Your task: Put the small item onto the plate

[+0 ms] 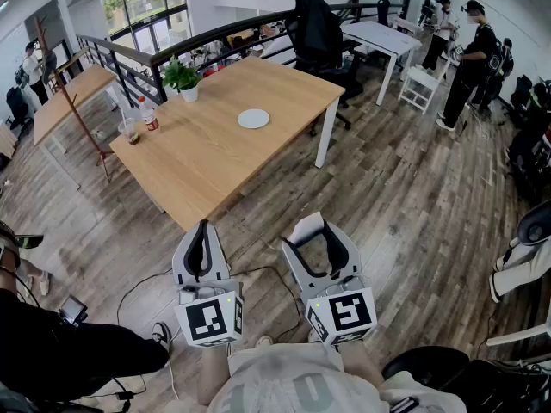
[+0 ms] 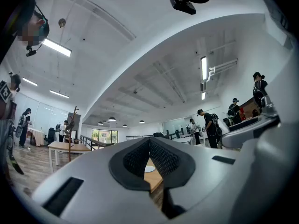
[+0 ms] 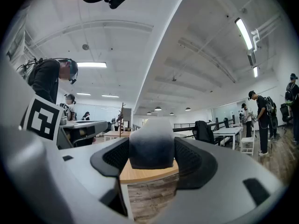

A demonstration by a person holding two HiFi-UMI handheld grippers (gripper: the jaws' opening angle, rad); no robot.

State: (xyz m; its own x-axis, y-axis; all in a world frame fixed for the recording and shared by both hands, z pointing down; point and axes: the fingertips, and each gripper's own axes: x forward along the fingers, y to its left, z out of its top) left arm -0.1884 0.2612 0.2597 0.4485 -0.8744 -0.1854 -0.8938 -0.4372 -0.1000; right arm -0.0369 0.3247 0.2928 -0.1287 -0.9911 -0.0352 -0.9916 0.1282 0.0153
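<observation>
Room: open office with a wood-plank floor (image 1: 413, 196) and a railing behind the table.

Table (image 1: 207, 153): pale wood top on white legs, set at a slant in the upper half of the head view.

Plate (image 1: 253, 119): small, white and round, lying flat on the table toward its far right edge. Nothing lies on it.

Potted plant (image 1: 182, 77): green leaves in a white pot, at the table's far corner.

Bottle (image 1: 149, 114) and cup (image 1: 130, 130): standing close together at the table's left edge.

Office chair (image 1: 318, 33): black, just beyond the table's far right corner.

Left gripper (image 1: 202, 229): held low over the floor, well short of the table's near edge. Its pads are pressed together with nothing between them.

Right gripper (image 1: 315, 236): beside the left one, equally short of the table. Its jaws stand wide and pinch the small item.

Small item (image 1: 307, 223): a white-to-grey, soft-looking block, touching both pads and rising above them. It is well apart from the table and the plate.
</observation>
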